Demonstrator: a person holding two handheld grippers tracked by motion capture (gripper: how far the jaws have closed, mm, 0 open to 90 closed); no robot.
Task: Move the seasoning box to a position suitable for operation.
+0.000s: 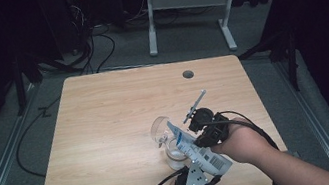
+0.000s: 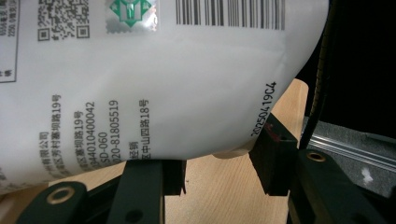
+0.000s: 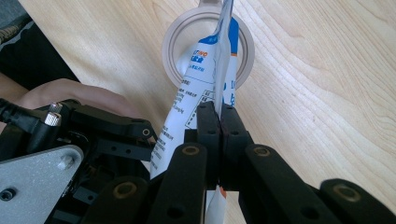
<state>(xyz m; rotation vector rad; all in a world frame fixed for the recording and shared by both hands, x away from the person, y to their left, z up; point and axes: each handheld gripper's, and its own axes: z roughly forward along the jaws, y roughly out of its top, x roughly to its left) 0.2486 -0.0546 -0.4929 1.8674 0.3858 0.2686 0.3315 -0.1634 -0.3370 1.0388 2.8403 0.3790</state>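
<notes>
Pouch [image 2: 154, 79] barcode, "2025" stamp (Chinese print)

Glossy plastic pouch [image 2: 154, 88]; matt wood table [image 1: 107, 127]

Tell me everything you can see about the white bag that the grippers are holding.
The white bag is a soft, glossy plastic pouch printed with blue graphics, black text, a barcode and QR codes. It is tilted, its blue end dipping into the mouth of a clear jar on the table. The right gripper pinches its edge shut; the left gripper jaws sit under its bulging body.
</notes>
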